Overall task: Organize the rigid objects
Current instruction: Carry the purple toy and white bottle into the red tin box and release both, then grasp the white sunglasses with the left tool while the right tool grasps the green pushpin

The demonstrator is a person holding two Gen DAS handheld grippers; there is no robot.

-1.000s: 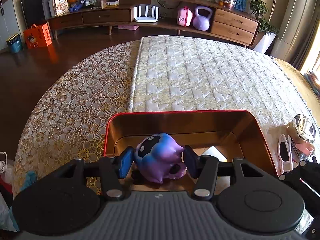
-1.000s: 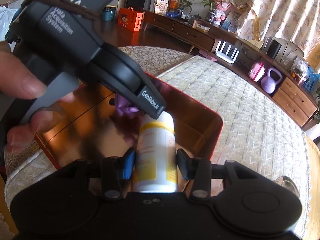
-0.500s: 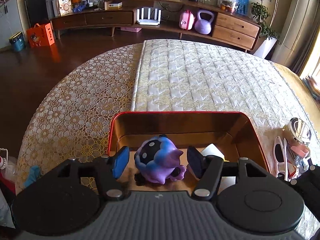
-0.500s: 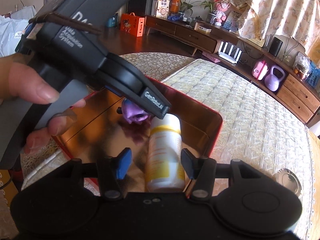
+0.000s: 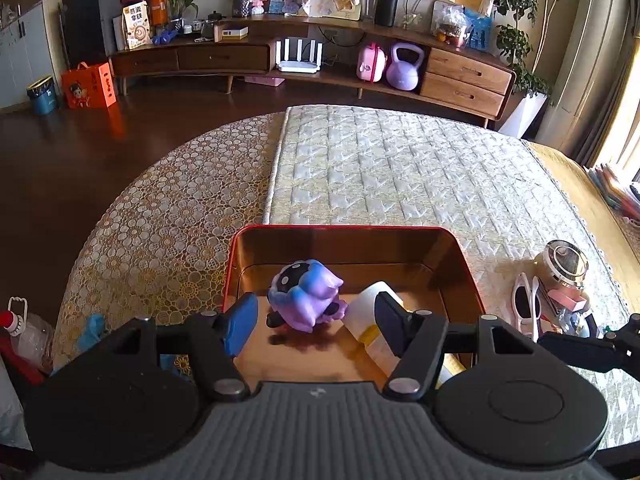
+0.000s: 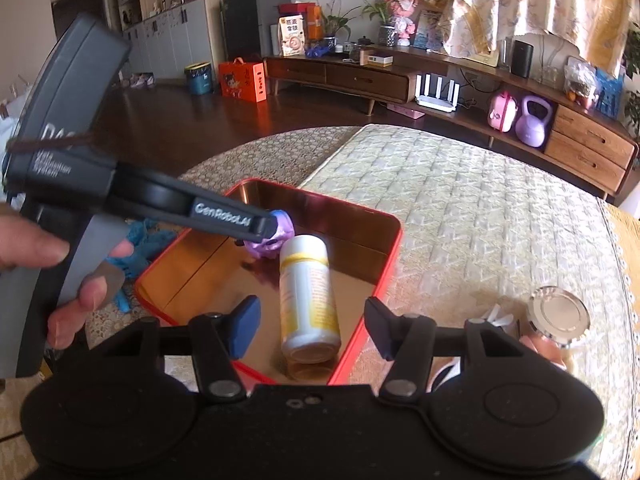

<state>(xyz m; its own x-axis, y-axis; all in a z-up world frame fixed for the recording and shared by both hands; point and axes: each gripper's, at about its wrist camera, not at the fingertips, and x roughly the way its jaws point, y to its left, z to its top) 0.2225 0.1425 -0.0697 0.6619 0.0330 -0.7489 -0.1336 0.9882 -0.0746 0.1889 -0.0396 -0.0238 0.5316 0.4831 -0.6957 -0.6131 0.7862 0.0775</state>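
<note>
The red tin (image 5: 472,276) sits on the quilted table, and both items are in it. The purple toy (image 5: 306,296) stands near the tin's middle, and the white bottle (image 6: 309,300) lies on its side just beside the toy, cap end toward the near wall. The left gripper (image 5: 316,324) hangs over the tin's near edge, its blue pads apart and clear of the toy, holding nothing. The right gripper (image 6: 310,326) hovers above the tin too, its jaws opening; the bottle shows between them, but the pads do not press it. A hand (image 6: 60,276) grips the left tool's handle. Right of the tin lie white sunglasses (image 5: 526,306) and a round silver-lidded jar (image 5: 566,264).
</note>
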